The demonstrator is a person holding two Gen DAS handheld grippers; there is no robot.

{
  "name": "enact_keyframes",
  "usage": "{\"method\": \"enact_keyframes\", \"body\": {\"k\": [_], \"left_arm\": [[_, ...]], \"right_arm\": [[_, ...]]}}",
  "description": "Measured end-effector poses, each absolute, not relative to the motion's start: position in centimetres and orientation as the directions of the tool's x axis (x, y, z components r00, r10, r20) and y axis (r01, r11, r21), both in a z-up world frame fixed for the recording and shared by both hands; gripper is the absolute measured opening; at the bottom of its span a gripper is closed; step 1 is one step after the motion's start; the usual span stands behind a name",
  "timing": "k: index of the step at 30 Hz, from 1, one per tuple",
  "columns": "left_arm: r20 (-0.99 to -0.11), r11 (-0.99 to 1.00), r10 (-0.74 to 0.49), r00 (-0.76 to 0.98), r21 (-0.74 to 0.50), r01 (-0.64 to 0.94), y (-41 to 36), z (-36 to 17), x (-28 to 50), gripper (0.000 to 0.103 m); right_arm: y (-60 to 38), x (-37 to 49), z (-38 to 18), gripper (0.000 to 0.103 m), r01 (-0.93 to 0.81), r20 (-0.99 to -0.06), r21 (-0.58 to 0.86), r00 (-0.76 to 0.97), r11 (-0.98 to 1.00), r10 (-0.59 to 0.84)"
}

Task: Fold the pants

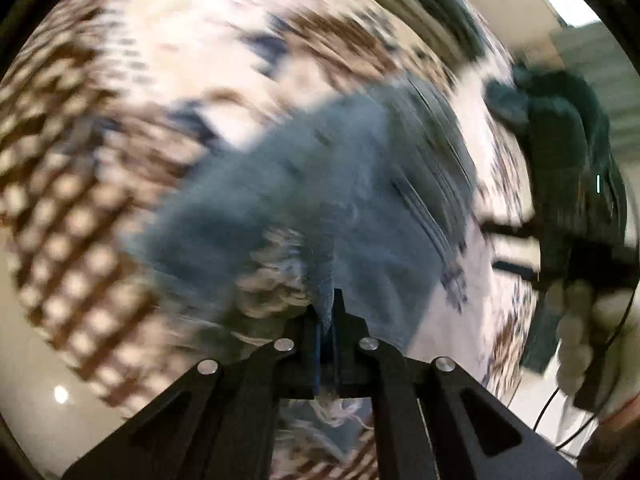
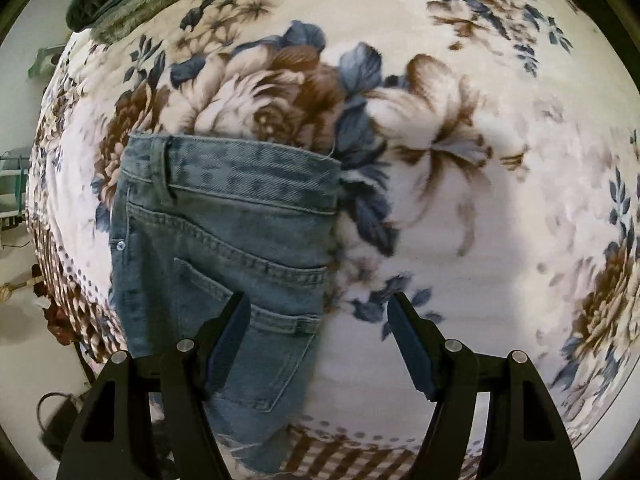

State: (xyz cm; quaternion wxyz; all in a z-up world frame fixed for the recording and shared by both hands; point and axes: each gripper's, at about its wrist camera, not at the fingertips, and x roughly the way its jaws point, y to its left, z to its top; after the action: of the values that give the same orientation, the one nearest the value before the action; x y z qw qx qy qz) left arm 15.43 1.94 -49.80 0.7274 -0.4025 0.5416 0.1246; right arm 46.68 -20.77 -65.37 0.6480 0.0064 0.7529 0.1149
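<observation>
Two grippers: left gripper (image 1: pixel 328 320) pinching faded denim jeans (image 2: pixel 224 216), right gripper (image 2: pixel 318 320) spread over plush floral blanket (image 2: pixel 460 80).

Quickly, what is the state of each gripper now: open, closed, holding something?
Left gripper: closed on the jeans, denim pinched between its fingers.
Right gripper: open, holding nothing, above the jeans and floral blanket.

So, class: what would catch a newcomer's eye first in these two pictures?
In the right wrist view, faded blue jeans lie waistband-up at centre-left on a big floral blanket, with the open right claw hovering over them. In the blurred left wrist view, the left claw is pinched shut on a fold of the denim, low in the centre.
</observation>
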Motion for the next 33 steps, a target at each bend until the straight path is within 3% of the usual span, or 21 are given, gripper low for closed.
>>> {"method": "enact_keyframes", "body": {"k": [3, 9, 13, 14, 19, 21, 22, 23, 28, 29, 30, 33], "left_arm": [[-0.908, 0.599, -0.191, 0.374, -0.409, -0.688, 6.0, -50.4, 13.7, 0.002], [-0.881, 0.471, -0.259, 0.395, -0.473, -0.745, 9.4, -52.2, 11.9, 0.006], [-0.883, 0.454, -0.222, 0.414, -0.470, -0.757, 9.4, -52.1, 11.3, 0.029], [-0.883, 0.445, -0.223, 0.413, -0.469, -0.763, 9.3, -52.3, 11.3, 0.030], [-0.907, 0.467, -0.215, 0.363, -0.422, -0.777, 9.2, -54.4, 12.4, 0.027], [-0.914, 0.505, -0.194, 0.357, -0.405, -0.762, 9.0, -54.7, 12.7, 0.009], [-0.916, 0.520, -0.189, 0.355, -0.400, -0.754, 8.9, -54.9, 12.9, 0.005], [-0.914, 0.522, -0.185, 0.360, -0.402, -0.753, 9.0, -54.9, 12.9, 0.005], [-0.912, 0.509, -0.177, 0.369, -0.406, -0.759, 9.2, -55.0, 12.4, 0.005], [-0.913, 0.506, -0.174, 0.369, -0.405, -0.762, 9.2, -54.9, 12.2, 0.004], [-0.912, 0.501, -0.175, 0.371, -0.407, -0.764, 9.3, -54.8, 12.0, 0.004], [-0.914, 0.495, -0.179, 0.364, -0.403, -0.769, 9.6, -54.9, 11.9, 0.004]], "right_arm": [[-20.9, 47.2, -65.4, 0.073, -0.137, -0.969, 0.204, -0.166, 0.969, 0.181], [-17.5, 48.1, -64.4, 0.073, -0.190, -0.954, 0.280, -0.166, 0.941, 0.251], [-13.2, 49.5, -63.4, 0.073, -0.290, -0.957, 0.285, -0.138, 0.913, 0.255], [-12.0, 49.9, -63.1, 0.073, -0.318, -0.957, 0.288, -0.130, 0.903, 0.260], [-4.3, 50.9, -64.8, 0.073, -0.525, -0.966, 0.256, -0.177, 0.812, 0.190], [-2.3, 50.6, -65.8, 0.072, -0.602, -0.980, 0.193, -0.160, 0.775, 0.120], [-1.3, 50.3, -65.9, 0.068, -0.644, -0.989, 0.147, -0.119, 0.751, 0.091], [-0.7, 50.0, -65.8, 0.044, -0.674, -0.995, 0.095, -0.071, 0.733, 0.063], [1.6, 48.3, -65.4, 0.027, -0.764, -0.999, -0.024, 0.038, 0.645, 0.007], [1.8, 48.0, -64.9, 0.018, -0.771, -0.998, -0.029, 0.052, 0.636, 0.018], [1.9, 47.8, -64.2, 0.001, -0.775, -0.997, -0.033, 0.071, 0.631, 0.035], [3.1, 47.9, -61.1, 0.000, -0.786, -0.979, -0.061, 0.168, 0.615, 0.117]]}}
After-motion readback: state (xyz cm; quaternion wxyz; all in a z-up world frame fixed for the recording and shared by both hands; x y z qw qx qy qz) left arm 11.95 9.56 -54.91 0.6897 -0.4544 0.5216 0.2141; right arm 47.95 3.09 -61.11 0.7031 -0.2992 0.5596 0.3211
